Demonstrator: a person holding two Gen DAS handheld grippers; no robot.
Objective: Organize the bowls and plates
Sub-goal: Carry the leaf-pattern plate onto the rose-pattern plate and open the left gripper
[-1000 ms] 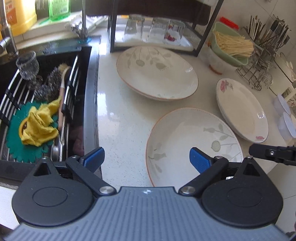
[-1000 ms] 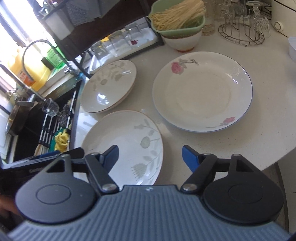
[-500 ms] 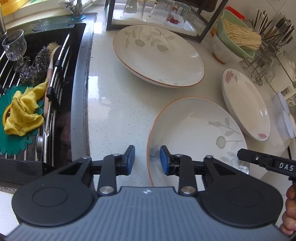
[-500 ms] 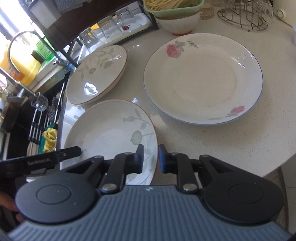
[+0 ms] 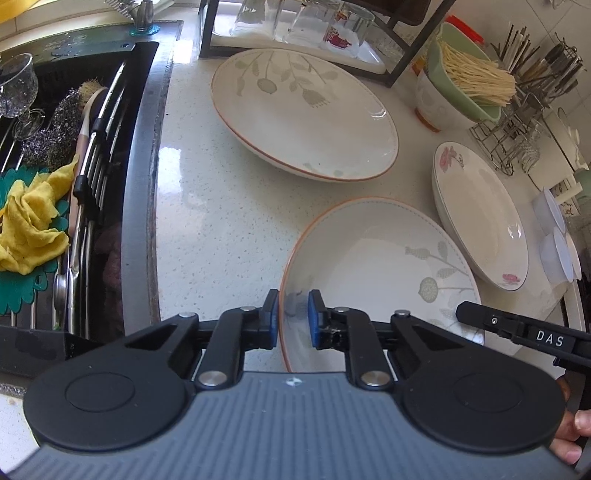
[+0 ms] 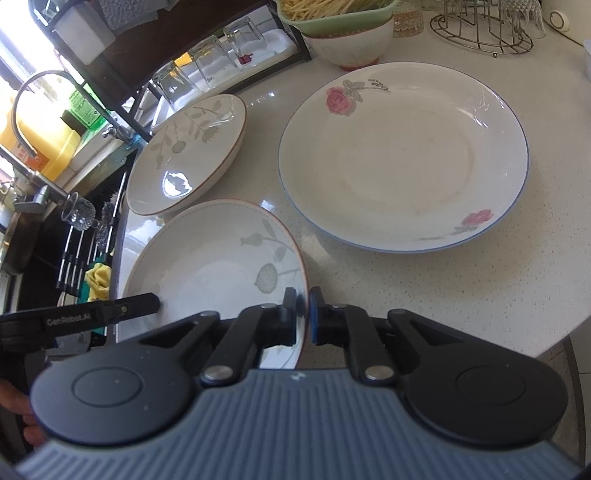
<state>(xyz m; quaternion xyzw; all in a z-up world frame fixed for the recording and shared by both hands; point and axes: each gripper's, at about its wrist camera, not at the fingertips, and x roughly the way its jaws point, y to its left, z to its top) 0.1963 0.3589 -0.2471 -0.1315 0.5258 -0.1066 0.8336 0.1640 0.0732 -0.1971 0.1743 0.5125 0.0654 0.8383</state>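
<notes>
Three plates lie on the pale counter. The near leaf-pattern plate [image 5: 376,266] [image 6: 214,258] has an orange rim. My left gripper [image 5: 292,317] straddles its left rim; its jaws are closing, and a gap still shows between the inner pad and the rim. My right gripper [image 6: 303,317] is shut on the same plate's right rim. One finger [image 5: 517,328] of the right gripper shows in the left wrist view. A second leaf plate [image 5: 303,114] [image 6: 184,155] sits farther back. The rose plate [image 5: 480,214] [image 6: 402,158] lies to the right.
A black sink [image 5: 122,184] at the left holds a rack, a yellow cloth [image 5: 29,221] and a wine glass [image 5: 14,88]. Behind the plates stand a dark shelf with upturned glasses [image 5: 303,22], a green bowl of sticks [image 5: 469,77] and a wire rack [image 5: 517,147].
Both grippers sank toward the near leaf plate and their jaws swung from wide apart to close around its opposite rims.
</notes>
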